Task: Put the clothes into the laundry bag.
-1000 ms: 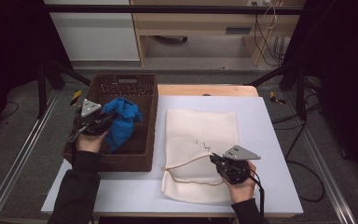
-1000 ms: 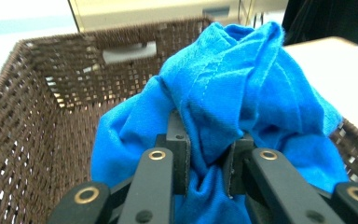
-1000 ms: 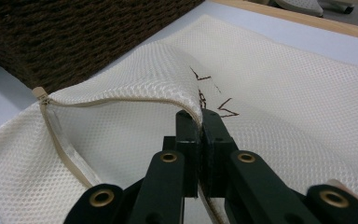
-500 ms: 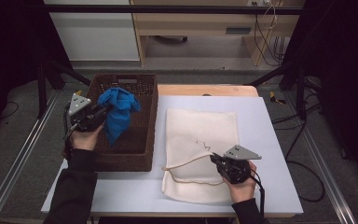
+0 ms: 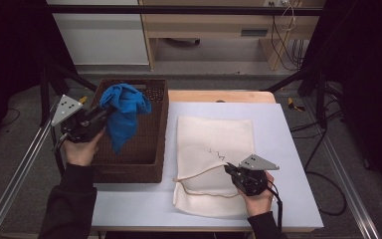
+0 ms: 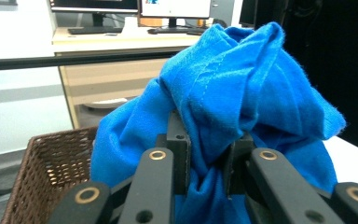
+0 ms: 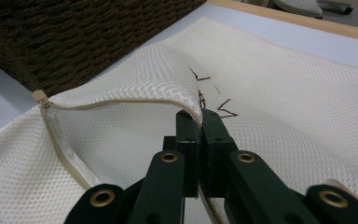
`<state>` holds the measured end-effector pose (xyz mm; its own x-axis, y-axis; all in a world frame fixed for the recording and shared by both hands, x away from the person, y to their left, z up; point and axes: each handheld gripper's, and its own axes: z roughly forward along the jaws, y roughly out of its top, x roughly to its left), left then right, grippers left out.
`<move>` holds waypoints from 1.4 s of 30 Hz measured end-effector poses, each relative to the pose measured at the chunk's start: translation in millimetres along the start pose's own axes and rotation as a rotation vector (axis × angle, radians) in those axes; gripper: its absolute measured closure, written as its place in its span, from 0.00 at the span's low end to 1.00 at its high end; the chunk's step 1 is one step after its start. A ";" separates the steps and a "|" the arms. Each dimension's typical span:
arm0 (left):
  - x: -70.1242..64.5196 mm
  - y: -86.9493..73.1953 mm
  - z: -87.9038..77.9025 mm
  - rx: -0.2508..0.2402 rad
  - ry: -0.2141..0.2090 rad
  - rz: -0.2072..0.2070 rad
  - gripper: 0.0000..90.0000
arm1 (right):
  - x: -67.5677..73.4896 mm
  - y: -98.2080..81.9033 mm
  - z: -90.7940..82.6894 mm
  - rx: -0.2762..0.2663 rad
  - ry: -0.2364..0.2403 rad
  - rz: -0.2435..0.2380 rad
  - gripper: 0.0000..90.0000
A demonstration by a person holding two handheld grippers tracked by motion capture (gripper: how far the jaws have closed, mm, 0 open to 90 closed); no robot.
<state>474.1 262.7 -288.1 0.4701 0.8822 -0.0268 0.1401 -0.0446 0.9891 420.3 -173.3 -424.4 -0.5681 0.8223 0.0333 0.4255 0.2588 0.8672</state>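
A blue cloth hangs bunched above the brown wicker basket, and my left gripper is shut on it at the basket's left side. In the left gripper view the blue cloth is pinched between the two black jaws of the left gripper. A cream mesh laundry bag lies flat on the table with its zipper mouth toward me. My right gripper is shut on the upper edge of that mouth and lifts it a little. The right gripper view shows the bag's zipper edge held by the right gripper.
The basket stands at the left of the white table, beside the bag. A wooden strip runs along the table's far edge. Metal frame rails flank the table, and a cable lies on the floor at the right.
My left gripper has risen and moved left, lifting the blue cloth out of the basket so that it hangs in the air. The right gripper and the bag have stayed put.
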 end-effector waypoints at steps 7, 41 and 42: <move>-17.1 17.5 -14.4 -0.017 -0.055 0.032 0.84 | 0.6 0.8 -0.4 -0.001 -0.002 -0.004 0.97; -136.3 2.0 -37.9 -0.008 -0.388 0.167 0.84 | -0.8 1.1 0.8 -0.002 -0.002 0.001 0.97; -139.4 -1.5 -37.4 0.000 -0.398 0.170 0.84 | -0.7 1.1 0.8 -0.002 -0.001 0.003 0.97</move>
<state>375.8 157.3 -280.4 0.7857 0.6130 0.0831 0.0316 -0.1740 0.9842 421.8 -173.2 -423.9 -0.5662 0.8235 0.0350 0.4253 0.2555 0.8682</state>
